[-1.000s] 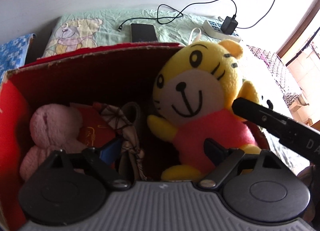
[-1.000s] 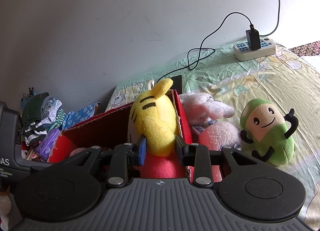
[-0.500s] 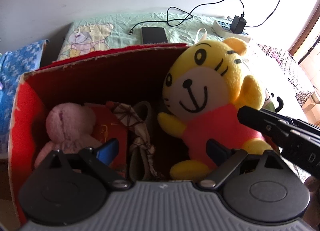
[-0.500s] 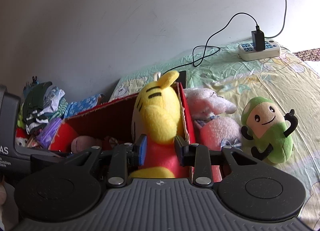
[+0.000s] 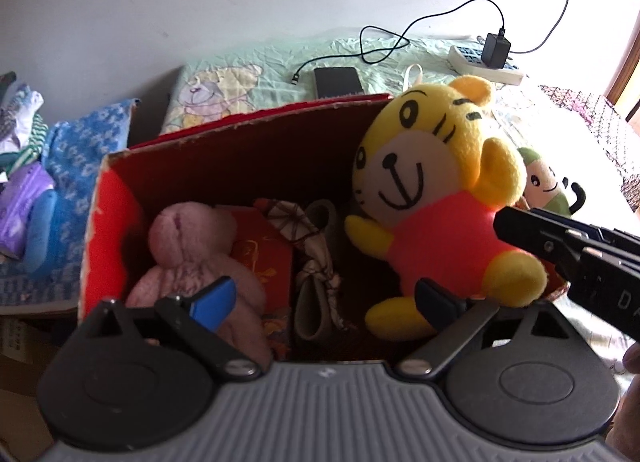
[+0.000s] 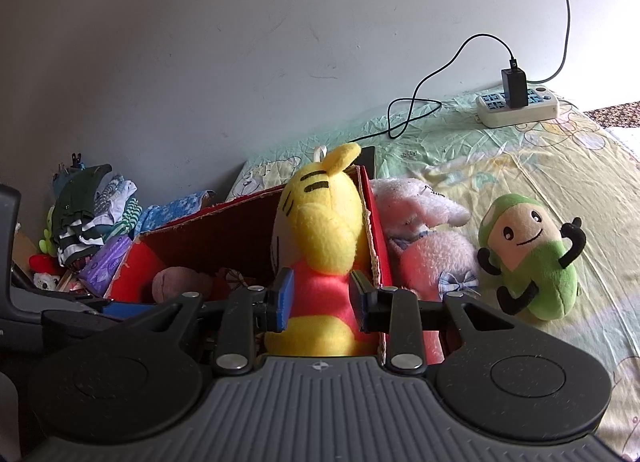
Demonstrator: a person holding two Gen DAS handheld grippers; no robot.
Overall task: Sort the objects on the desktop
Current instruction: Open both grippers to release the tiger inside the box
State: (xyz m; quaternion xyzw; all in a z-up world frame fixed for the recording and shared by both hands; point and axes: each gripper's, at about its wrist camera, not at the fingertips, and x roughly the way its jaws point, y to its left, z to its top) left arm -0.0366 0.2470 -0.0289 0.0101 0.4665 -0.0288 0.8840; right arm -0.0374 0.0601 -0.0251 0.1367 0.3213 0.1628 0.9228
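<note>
Pinched at its red-shirted waist between the two pads of the right gripper (image 6: 320, 304), a yellow tiger plush (image 5: 436, 197) is held upright over the right end of a red cardboard box (image 5: 248, 125), against the box's right wall. The left gripper (image 5: 324, 298) is seen with its fingers spread wide and nothing between them, hovering at the near edge of the box. Inside the box, a pink plush bear (image 5: 192, 254) lies at the left, with a red packet (image 5: 260, 258) just beside it and a patterned cloth bundle (image 5: 312, 246) toward the middle. Outside the right wall, a pink plush rabbit (image 6: 424, 238) rests on the bed sheet (image 6: 520, 165), touching the box. A green bean-shaped plush (image 6: 532, 258) lies further right, apart from the box. A white power strip (image 6: 520, 105) with a black charger plugged in is seen near the wall.
</note>
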